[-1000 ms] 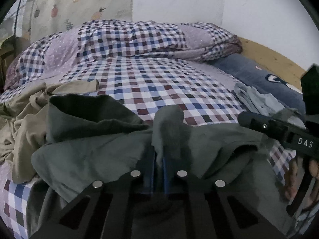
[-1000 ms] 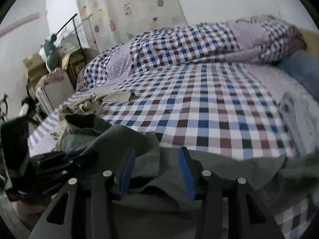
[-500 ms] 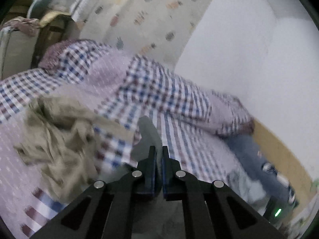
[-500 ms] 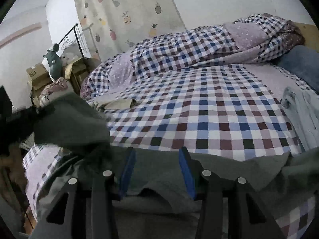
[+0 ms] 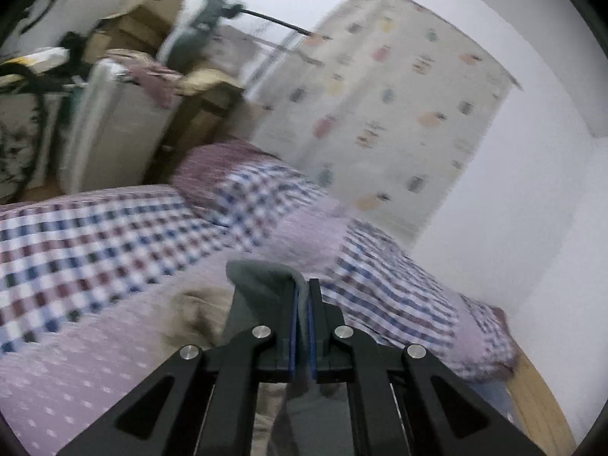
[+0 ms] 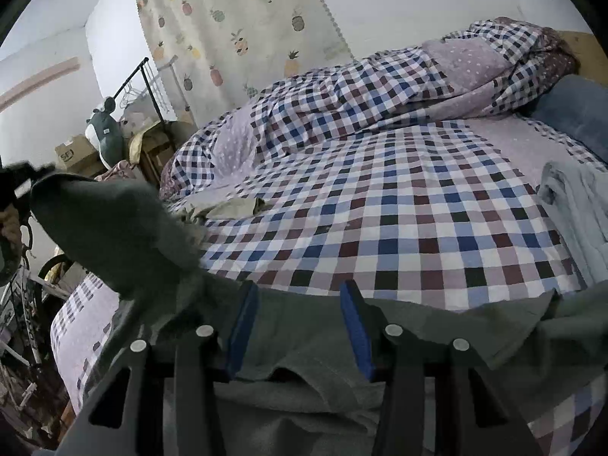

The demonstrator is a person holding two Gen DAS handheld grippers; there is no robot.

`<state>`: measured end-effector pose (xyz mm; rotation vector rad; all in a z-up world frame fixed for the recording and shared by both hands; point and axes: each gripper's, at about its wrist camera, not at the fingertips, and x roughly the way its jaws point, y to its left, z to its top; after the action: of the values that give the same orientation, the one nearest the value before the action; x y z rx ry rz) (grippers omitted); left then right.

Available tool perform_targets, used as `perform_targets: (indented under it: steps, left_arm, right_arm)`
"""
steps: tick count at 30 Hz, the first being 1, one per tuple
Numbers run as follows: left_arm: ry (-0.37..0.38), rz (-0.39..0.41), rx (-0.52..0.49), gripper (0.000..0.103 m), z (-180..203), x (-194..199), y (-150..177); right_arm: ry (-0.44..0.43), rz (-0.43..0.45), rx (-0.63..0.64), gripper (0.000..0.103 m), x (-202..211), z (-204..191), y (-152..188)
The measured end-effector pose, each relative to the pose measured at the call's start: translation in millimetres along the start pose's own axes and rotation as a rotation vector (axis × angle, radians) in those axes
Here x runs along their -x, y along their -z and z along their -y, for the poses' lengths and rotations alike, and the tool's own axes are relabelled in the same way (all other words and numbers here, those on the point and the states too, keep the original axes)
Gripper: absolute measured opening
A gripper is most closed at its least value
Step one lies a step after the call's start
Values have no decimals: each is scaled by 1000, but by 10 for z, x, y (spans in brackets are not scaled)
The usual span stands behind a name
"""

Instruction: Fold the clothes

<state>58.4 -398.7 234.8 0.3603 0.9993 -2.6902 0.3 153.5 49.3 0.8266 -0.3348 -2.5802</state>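
Left gripper [image 5: 302,304]: jaws pinched tight on an edge of the grey-green garment [image 6: 114,235], lifted at 9 o'clock in the right wrist view, likely to spread it. Right gripper [image 6: 298,323]: jaws half open over the rest, lying on the checked bed [image 6: 399,209] at 6 o'clock; grip unclear.
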Motion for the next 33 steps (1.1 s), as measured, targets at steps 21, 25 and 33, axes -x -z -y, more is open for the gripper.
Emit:
perform_targets:
  steps: [21, 25, 33]
  left_arm:
    - [105, -274, 82, 74, -598, 103, 1186]
    - [277, -477, -87, 75, 114, 54, 1865]
    - [341, -736, -261, 75, 858, -242, 2718]
  right_arm:
    - [3, 66, -186, 51, 294, 542, -202]
    - [-17, 73, -281, 51, 376, 722, -208]
    - [-9, 85, -252, 51, 506, 737, -242]
